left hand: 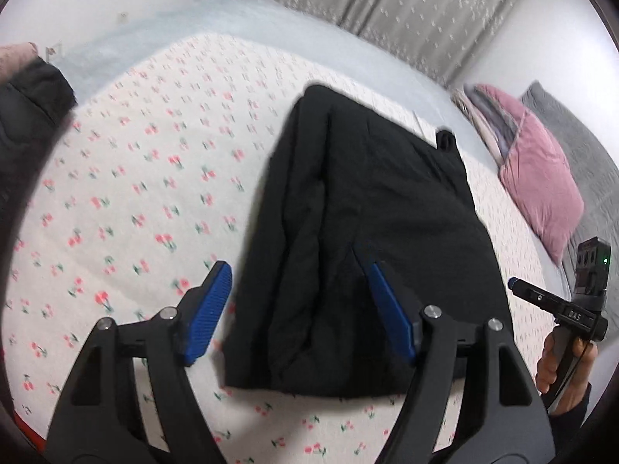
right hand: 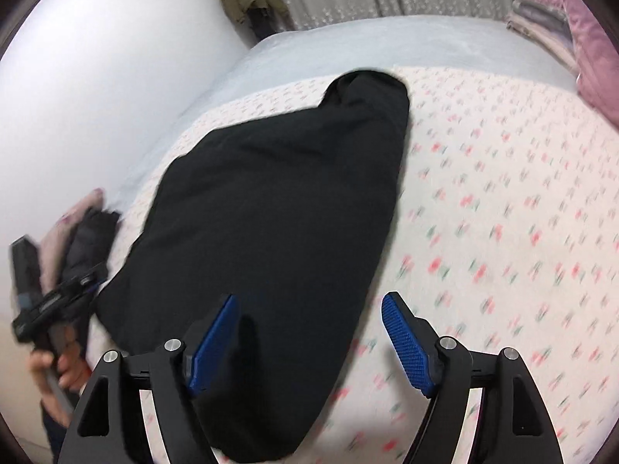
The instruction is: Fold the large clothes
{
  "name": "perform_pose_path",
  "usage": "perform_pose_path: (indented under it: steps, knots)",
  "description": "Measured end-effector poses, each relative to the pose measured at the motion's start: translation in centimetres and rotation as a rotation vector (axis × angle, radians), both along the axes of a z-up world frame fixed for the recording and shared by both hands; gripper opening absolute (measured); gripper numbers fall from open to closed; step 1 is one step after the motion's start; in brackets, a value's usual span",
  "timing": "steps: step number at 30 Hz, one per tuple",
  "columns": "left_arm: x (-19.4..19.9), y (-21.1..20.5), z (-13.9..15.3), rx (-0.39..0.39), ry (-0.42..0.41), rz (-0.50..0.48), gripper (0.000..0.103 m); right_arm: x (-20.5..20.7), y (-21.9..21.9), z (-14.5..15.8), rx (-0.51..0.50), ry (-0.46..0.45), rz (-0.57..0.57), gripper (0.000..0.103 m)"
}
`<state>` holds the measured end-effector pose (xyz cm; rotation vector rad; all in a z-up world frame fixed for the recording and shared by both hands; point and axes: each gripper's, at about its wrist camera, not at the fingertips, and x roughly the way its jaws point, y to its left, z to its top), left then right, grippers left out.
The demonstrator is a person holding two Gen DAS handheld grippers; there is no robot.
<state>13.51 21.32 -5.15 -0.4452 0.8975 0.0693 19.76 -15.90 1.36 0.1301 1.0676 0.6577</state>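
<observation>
Gaping wide, the left hand-held gripper (left hand: pixel 300 307) hangs over the near edge of a black garment (left hand: pixel 371 239), its blue pads (left hand: pixel 209 309) apart and pressing on nothing; one pad sits over the sheet, the other over the dark cloth. The right hand-held gripper (right hand: pixel 309 342) stands just as wide above the same garment's near end, with one pad over the cloth and the other over the sheet, nothing pinched. The garment lies folded into a long, narrow shape on the bed (left hand: pixel 135 178), running away from the grippers toward the far side of the cherry-print sheet (right hand: pixel 503 212). In the left view the right hand (left hand: pixel 561 371) holds its tool just past the garment's right edge; in the right view the left hand (right hand: pixel 58 371) shows blurred at the lower left. A pile of dark and pink clothes (right hand: pixel 81 236) rests at the bed's left edge. Farther off, a pink pillow (left hand: pixel 537 185) lies near the right side, and beyond the bed hangs a grey curtain (left hand: pixel 406 4).
</observation>
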Motion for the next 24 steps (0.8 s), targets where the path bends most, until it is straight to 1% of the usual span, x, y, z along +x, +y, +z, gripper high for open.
perform_pose_path:
  steps: [1, 3, 4, 6, 9, 11, 12, 15, 17, 18, 21, 24]
  knots:
    - [-0.1, 0.0, -0.3, -0.004, 0.008, -0.003, 0.074, -0.4, 0.4, -0.4, 0.026, 0.028, 0.018, 0.078]
    - [-0.3, 0.3, -0.7, -0.031, 0.012, 0.008, 0.077, -0.3, 0.7, -0.9, 0.045, 0.054, 0.03, 0.078]
    - [-0.5, 0.8, -1.2, -0.062, 0.017, 0.019, 0.079, -0.1, 1.0, -1.0, 0.042, 0.056, 0.027, 0.078]
    - [-0.1, 0.7, -1.9, -0.096, 0.026, 0.032, 0.085, 0.3, 0.9, -1.1, 0.038, 0.058, 0.019, 0.078]
    - [0.0, 1.0, -2.8, -0.116, 0.04, 0.033, 0.089, 0.8, 1.1, -2.0, 0.063, 0.098, 0.023, 0.078]
    - [0.0, 1.1, -3.1, -0.127, 0.047, 0.034, 0.09, 1.0, 1.5, -2.5, 0.071, 0.111, 0.029, 0.078]
    - [0.0, 1.1, -3.2, -0.129, 0.049, 0.035, 0.09, 0.8, 1.8, -2.5, 0.065, 0.103, 0.037, 0.078]
    - [0.0, 1.0, -3.3, -0.103, 0.063, 0.038, 0.093, 0.2, 2.8, -2.5, -0.006, 0.067, 0.065, 0.078]
    - [0.1, 0.7, -3.6, -0.079, 0.074, 0.039, 0.095, 0.2, 3.2, -3.8, -0.029, 0.097, 0.067, 0.079]
    - [0.2, 0.8, -3.9, -0.085, 0.08, 0.042, 0.096, 0.5, 3.1, -4.4, -0.016, 0.121, 0.066, 0.081]
    - [0.3, 1.5, -4.7, -0.148, 0.093, 0.053, 0.099, 1.6, 2.5, -6.1, 0.061, 0.207, 0.072, 0.084]
    - [0.4, 1.9, -5.1, -0.176, 0.102, 0.055, 0.1, 1.7, 2.4, -6.5, 0.075, 0.212, 0.077, 0.085]
